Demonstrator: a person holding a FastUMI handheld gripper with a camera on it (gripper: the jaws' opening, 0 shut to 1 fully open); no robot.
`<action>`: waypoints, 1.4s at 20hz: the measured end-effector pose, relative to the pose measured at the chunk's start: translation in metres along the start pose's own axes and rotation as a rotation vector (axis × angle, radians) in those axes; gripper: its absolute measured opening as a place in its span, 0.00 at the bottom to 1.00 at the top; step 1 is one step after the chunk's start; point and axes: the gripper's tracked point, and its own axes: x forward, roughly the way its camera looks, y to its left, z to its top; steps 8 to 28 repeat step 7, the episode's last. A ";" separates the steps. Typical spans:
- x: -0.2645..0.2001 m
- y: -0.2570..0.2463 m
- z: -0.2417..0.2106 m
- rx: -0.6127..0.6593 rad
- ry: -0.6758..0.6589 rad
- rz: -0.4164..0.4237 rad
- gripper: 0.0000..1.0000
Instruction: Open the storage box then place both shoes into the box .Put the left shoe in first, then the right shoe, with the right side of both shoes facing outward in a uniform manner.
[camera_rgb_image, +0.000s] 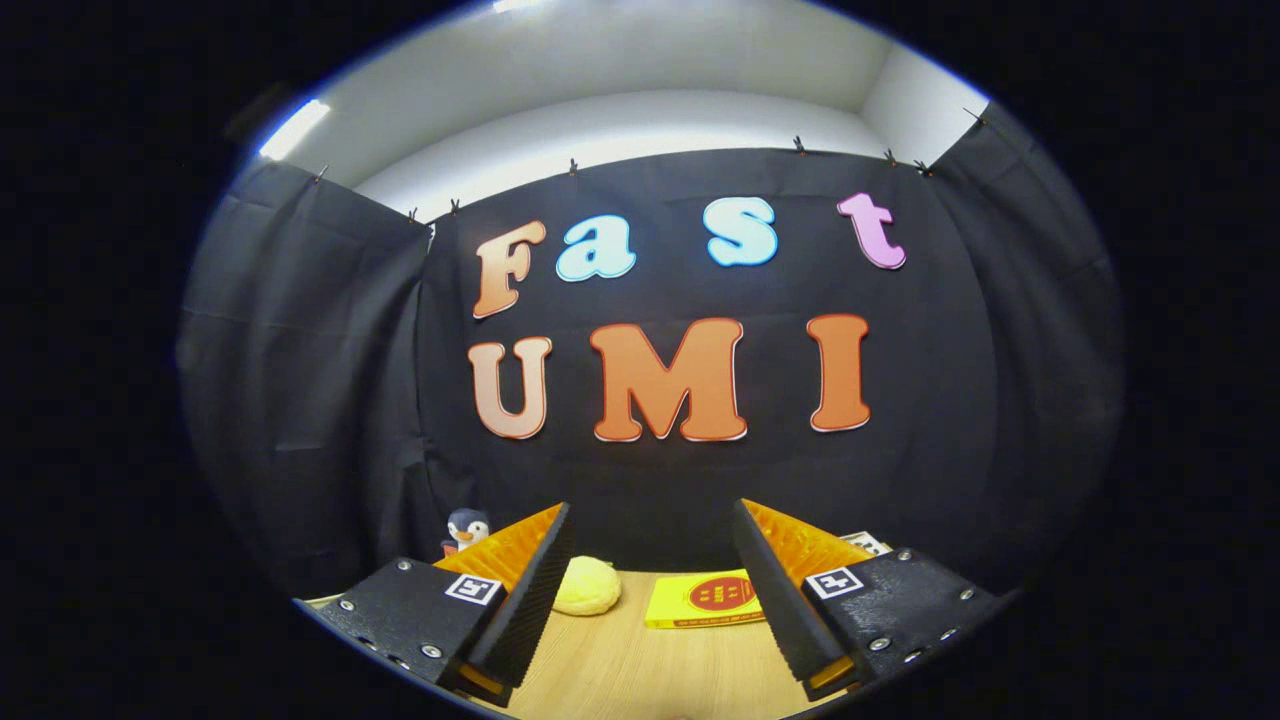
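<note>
Above wooden bench (620, 660), tool (650, 600) fingers spread apart, gripping nothing. Beyond fingers at far edge: yellow lump (587, 586), yellow packet (705, 599). Penguin toy (466, 527) far left. Storage box, shoes unseen.

Gripper (652, 520) fingers spread wide, nothing between them; inner pads (528, 600) ribbed, matt, rubbery-looking. Finger bases hard matt plastic with shiny metal screws (432, 651) and paper-like printed tags. Table (640, 665) light wood grain, smooth, low sheen. Beyond the fingers: yellow lump (587, 586), soft, matt, slightly fuzzy; flat yellow packet (705, 598), smooth, slightly glossy. Far left, penguin toy (466, 527), plush. Back wall (330, 400) black cloth, matt, creased, hung from small clips.
</note>
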 end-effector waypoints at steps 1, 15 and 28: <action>-0.003 -0.004 0.004 -0.001 -0.012 -0.001 0.95; -0.015 -0.023 0.020 -0.031 -0.076 0.012 0.95; -0.015 -0.023 0.020 -0.031 -0.076 0.012 0.95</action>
